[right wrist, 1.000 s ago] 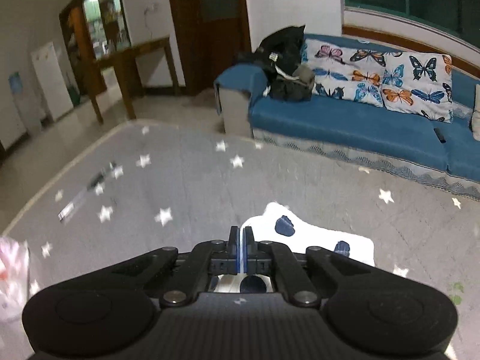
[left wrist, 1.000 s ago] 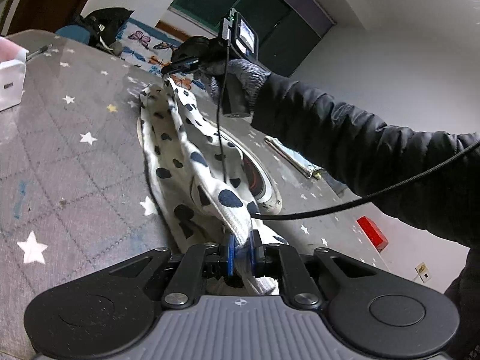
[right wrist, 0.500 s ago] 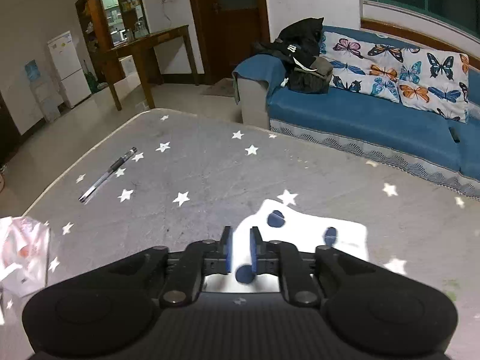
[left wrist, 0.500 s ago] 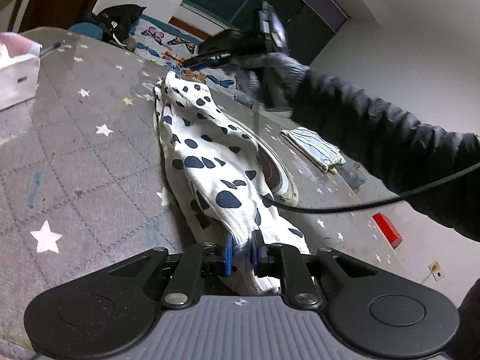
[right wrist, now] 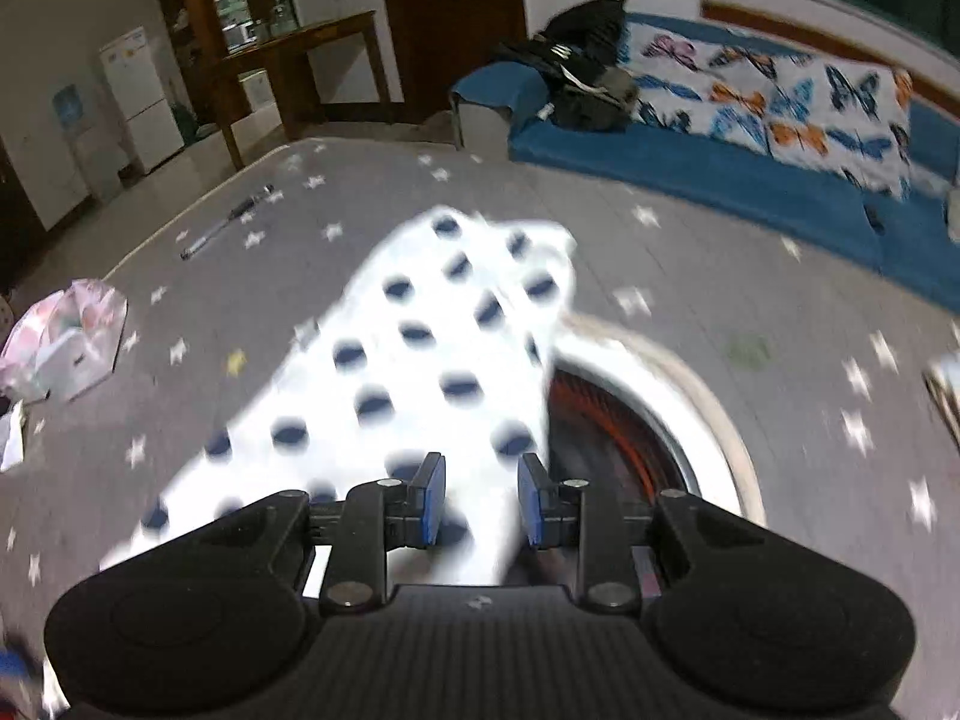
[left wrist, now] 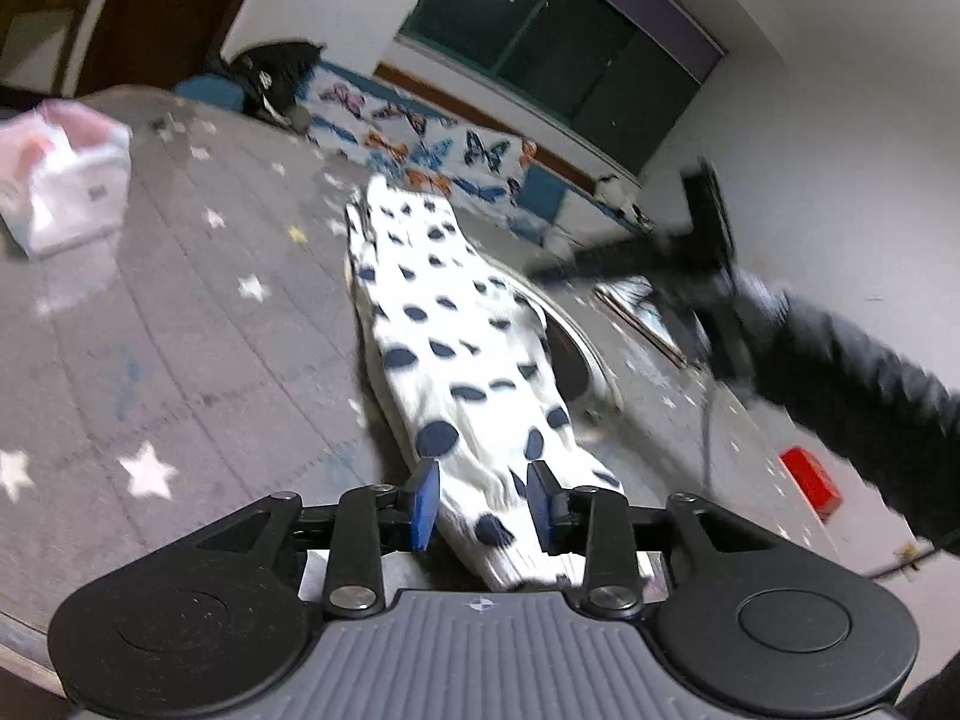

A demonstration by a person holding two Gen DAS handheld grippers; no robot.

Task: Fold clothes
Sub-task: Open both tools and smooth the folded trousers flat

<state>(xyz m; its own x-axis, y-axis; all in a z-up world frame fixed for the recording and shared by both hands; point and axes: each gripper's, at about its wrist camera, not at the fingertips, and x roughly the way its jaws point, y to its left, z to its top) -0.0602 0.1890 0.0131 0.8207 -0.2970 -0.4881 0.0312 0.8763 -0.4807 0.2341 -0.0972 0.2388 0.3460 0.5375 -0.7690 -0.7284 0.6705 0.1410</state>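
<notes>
While your left gripper (left wrist: 483,501) has its blue pads spread apart, the near end of the spotted garment (left wrist: 447,354) runs between them, gripped by neither. Your right gripper (right wrist: 482,501) is likewise released, pads wide, hovering over the same cloth with nothing clamped.

Garment: white fabric with dark navy spots, laid out as a long narrow strip on the grey star-print mat (left wrist: 180,312). From the left wrist view it runs from just under your pads away toward the far edge of the mat, with soft lengthwise creases and a doubled layer along its left side. From the right wrist view it looks broader, and its far end is bunched. One long edge lies over the rim of a round white-rimmed object with an orange-red inner ring (right wrist: 654,414); can't tell what that object is.

Surface: grey quilted mat with white stars and one yellow one. A white-and-pink tissue pack (left wrist: 66,186) sits well apart on the left, a pen (right wrist: 225,225) near the far mat edge, a small red block (left wrist: 810,480) off to the right.

Room: blue sofa (right wrist: 750,180) with butterfly-print cushions and a dark bag (right wrist: 576,78), wooden desk (right wrist: 300,72), white fridge (right wrist: 141,96), dark window (left wrist: 558,48) with a lamp reflection. Your dark sleeve (left wrist: 864,384) crosses the right side of the left view. Both views are motion-blurred.
</notes>
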